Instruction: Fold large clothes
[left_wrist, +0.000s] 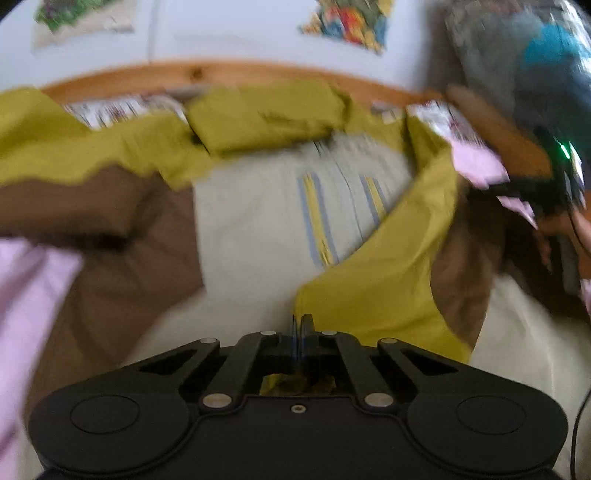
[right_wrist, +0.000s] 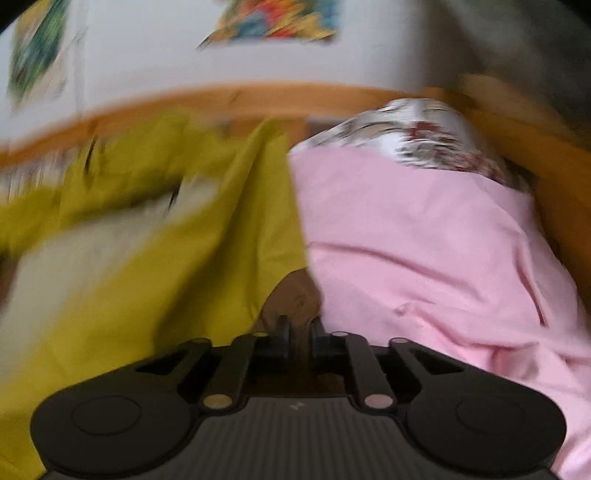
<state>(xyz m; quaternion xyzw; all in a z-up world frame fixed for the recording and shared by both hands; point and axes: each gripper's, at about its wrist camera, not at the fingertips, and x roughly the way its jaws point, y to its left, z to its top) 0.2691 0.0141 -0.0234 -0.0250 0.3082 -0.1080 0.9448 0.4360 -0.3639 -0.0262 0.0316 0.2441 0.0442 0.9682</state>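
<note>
A large mustard-yellow garment with a brown inner side (left_wrist: 388, 266) lies across a bed. My left gripper (left_wrist: 301, 325) is shut on its yellow edge at the near side. In the right wrist view the same yellow cloth (right_wrist: 177, 258) fills the left half, and my right gripper (right_wrist: 297, 328) is shut on a brown fold of it (right_wrist: 295, 291). The right gripper also shows in the left wrist view (left_wrist: 546, 192), far right, at the garment's other edge. Both views are motion-blurred.
A cream sheet with blue-yellow stripes (left_wrist: 280, 221) covers the bed. Pink cloth (right_wrist: 424, 258) lies right, and at the left (left_wrist: 26, 295). A floral pillow (right_wrist: 424, 136) and wooden headboard (left_wrist: 207, 74) stand behind. Posters (left_wrist: 351, 22) hang on the wall.
</note>
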